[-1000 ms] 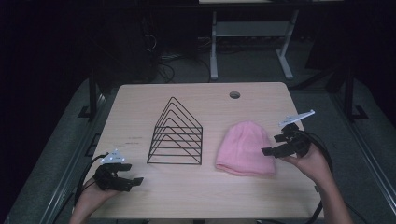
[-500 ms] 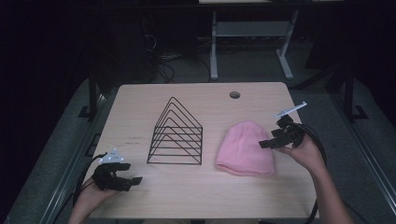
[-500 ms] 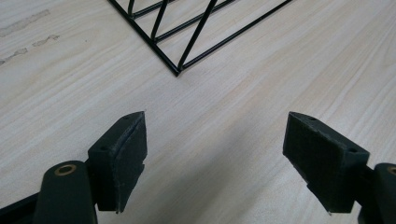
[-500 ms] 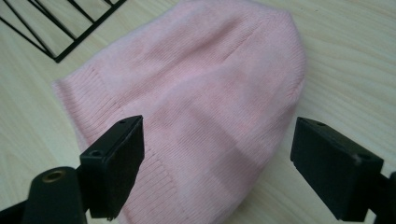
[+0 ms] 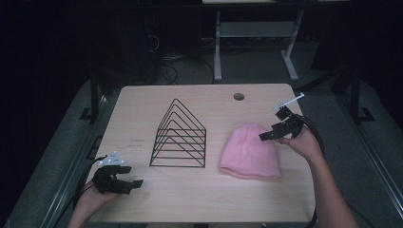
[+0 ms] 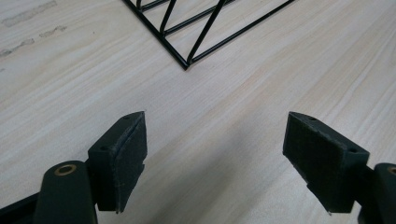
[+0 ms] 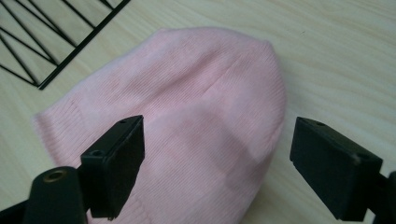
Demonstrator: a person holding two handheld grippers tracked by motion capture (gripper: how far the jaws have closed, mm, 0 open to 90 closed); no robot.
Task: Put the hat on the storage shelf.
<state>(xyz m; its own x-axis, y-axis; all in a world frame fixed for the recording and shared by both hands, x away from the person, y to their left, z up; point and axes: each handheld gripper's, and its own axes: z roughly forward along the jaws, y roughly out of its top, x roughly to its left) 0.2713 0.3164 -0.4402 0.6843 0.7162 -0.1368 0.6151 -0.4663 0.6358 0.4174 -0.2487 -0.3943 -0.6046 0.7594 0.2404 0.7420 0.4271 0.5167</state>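
The pink beanie lies flat on the desk, its rounded crown toward 12 o'clock, with the right hand-held gripper poised wide open over its 2 o'clock edge, the empty black wire rack just beside at 9 o'clock, and the left hand-held gripper open near the desk's 7 o'clock corner.

Both claws wide open, nothing gripped.
Left claw held low near the table's front left corner; right claw raised near its right edge, tilted down, jaws spread apart.
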